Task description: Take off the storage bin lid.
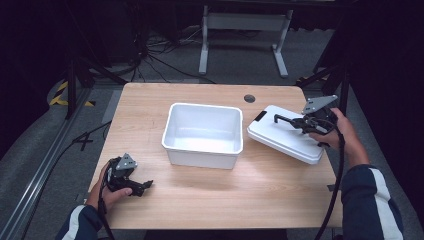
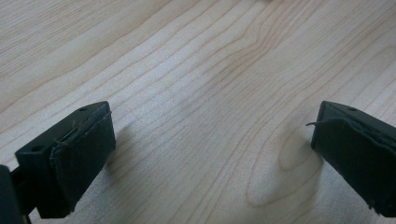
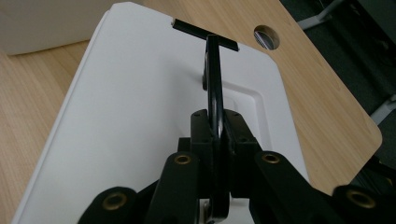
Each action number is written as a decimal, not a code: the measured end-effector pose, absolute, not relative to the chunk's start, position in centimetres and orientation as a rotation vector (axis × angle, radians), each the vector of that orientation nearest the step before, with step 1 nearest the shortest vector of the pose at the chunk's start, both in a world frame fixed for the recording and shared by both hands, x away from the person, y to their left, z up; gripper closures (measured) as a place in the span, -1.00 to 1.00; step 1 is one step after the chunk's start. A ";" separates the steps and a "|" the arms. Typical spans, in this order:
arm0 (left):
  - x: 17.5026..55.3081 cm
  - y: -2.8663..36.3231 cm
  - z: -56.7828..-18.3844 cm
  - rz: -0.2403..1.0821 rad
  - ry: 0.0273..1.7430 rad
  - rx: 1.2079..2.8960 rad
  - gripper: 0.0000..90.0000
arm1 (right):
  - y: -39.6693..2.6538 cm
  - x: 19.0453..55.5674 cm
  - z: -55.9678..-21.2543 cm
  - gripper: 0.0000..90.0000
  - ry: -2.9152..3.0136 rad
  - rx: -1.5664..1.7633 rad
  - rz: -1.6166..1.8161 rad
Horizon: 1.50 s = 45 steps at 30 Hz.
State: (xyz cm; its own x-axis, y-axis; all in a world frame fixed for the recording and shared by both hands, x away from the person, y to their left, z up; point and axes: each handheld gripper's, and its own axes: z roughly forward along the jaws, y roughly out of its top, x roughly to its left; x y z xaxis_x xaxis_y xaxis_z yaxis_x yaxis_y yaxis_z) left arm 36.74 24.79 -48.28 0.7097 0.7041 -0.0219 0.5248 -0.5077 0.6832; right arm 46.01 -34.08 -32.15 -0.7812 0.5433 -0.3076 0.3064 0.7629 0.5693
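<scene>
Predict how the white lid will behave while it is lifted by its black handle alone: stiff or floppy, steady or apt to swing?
The white lid looks like moulded plastic with a raised rim, so probably stiff and light. The right gripper is shut on the thin black handle, a narrow hold, so the broad lid may tilt or swing. Its smooth surface might slide on the wooden table.

Pale wood-grain table top (image 1: 215, 195), matt, with fine streaks. Smooth white plastic bin (image 1: 202, 131) and lid (image 3: 130, 116), faintly glossy. Glossy black plastic handle (image 3: 215, 102) on the lid. Matt black, slightly rough rubbery pads (image 2: 88, 154) on the left gripper (image 2: 210, 154).
</scene>
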 end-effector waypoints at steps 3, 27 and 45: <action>36.7 24.8 -48.3 0.340 0.926 2.232 -1.00 | -34.0 46.3 -32.7 0.87 2.503 0.656 0.700; 36.7 24.8 -48.3 0.341 0.932 2.225 -0.99 | -33.9 48.6 -38.3 0.83 2.521 0.782 0.668; 36.7 24.8 -48.3 0.341 0.932 2.225 -0.99 | -34.0 46.4 -37.0 0.64 2.473 0.774 0.774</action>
State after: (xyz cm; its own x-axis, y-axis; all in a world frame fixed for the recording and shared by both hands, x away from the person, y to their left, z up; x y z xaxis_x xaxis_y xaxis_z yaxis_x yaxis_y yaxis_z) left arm 36.70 24.77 -48.33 0.7074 0.7065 -0.0228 0.5248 -0.5033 0.6865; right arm 46.39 -33.95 -37.00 -0.7496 0.6202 -0.2311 0.3778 0.6877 0.6199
